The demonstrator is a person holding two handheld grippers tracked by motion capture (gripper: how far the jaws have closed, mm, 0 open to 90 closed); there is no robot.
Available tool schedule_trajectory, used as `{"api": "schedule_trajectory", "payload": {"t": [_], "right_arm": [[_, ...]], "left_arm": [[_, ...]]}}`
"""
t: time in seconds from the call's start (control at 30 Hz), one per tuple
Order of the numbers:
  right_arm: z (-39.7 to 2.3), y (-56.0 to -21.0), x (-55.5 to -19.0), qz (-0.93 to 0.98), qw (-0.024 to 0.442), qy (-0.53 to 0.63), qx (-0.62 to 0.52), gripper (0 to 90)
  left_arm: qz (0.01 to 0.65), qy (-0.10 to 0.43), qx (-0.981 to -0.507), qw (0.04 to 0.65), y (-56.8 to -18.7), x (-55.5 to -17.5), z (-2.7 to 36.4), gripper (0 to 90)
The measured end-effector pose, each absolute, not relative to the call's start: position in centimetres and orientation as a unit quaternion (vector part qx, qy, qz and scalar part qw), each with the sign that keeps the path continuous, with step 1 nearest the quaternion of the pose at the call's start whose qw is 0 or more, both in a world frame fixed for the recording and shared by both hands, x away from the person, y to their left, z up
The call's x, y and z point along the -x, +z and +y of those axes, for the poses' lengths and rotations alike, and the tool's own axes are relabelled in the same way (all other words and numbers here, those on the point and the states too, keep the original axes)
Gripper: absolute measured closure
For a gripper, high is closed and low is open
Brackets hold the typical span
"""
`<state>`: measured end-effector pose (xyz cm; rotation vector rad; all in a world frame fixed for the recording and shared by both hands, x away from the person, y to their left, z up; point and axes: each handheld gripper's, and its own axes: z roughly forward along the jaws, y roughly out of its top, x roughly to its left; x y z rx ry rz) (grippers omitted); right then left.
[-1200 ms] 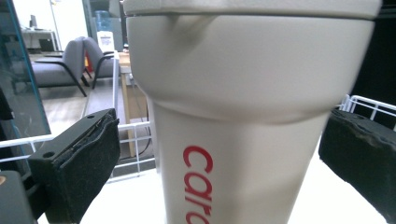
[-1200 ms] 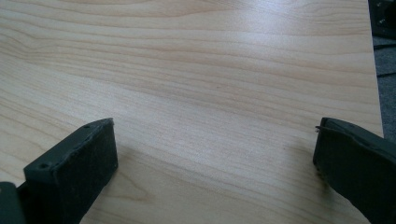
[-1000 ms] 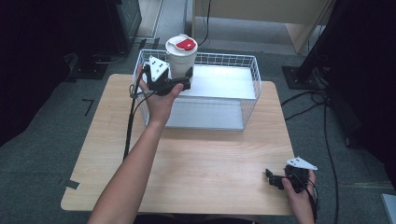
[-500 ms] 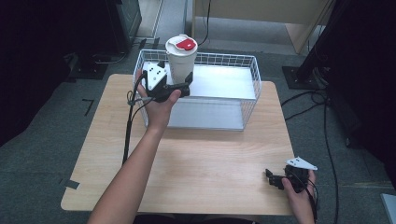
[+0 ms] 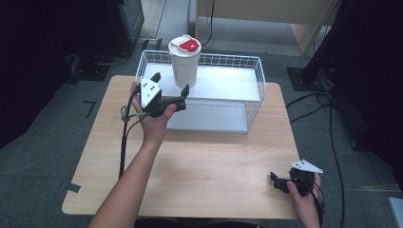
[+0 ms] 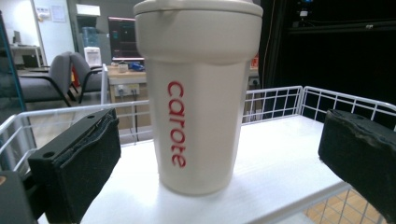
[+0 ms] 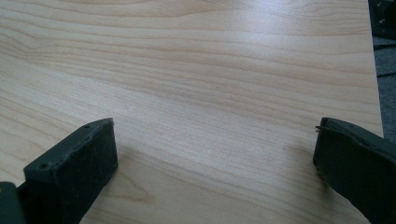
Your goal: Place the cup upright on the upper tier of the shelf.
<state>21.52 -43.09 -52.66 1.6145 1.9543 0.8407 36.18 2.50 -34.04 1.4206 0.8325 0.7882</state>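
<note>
Since a second ago the left gripper (image 5: pixel 172 93) has drawn back from the tumbler (image 5: pixel 184 61) toward the person, and its jaws now stand wide apart with nothing between them. One second back it sat close against the cup's base; now it hovers just in front of the wire basket (image 5: pixel 254 76), over the near edge of the white tray inside it. The tumbler itself has not shifted: it stands upright on the white floor of the basket, at the back left corner, with its lid on.

In the left gripper view the tumbler (image 6: pixel 198 93) sits centred between the two black pads, clear of both, which looks like a release just finished or a grip about to begin; I cannot tell which. If the hand goes in again, it would do well to keep the jaws level, come straight along the cup's middle line, and close on the lower, narrower part of the body below the lid flange, so the tapered wall does not slip upward. The basket's front wire is low and close, so the jaws should pass above it.

The right gripper (image 5: pixel 281 182) rests on the bench (image 5: pixel 214 156) near its front right corner, jaws wide, holding nothing.

Red letters run vertically down the cup's side and read "carote". A red tab sits on the lid.
</note>
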Motion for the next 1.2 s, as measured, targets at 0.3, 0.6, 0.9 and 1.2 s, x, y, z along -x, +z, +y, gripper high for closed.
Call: {"api": "schedule_trajectory", "payload": {"t": [0.3,0.6,0.9,1.2], "right_arm": [[-43.1,-52.7,-21.5,0.711,0.234,0.306,-0.588,0.0],[-43.1,-52.7,-21.5,0.712,0.233,0.306,-0.588,0.0],[-43.1,-52.7,-21.5,0.712,0.233,0.306,-0.588,0.0],[-43.1,-52.7,-21.5,0.712,0.234,0.306,-0.588,0.0]], "left_arm": [[0.375,0.350,-0.608,0.606,-36.0,-34.0,4.9,0.0],[0.392,0.356,-0.614,0.586,-38.6,-32.5,7.5,0.0],[0.419,0.350,-0.611,0.572,-40.9,-31.1,10.5,0.0],[0.437,0.347,-0.623,0.548,-43.1,-29.9,12.7,0.0]]}}
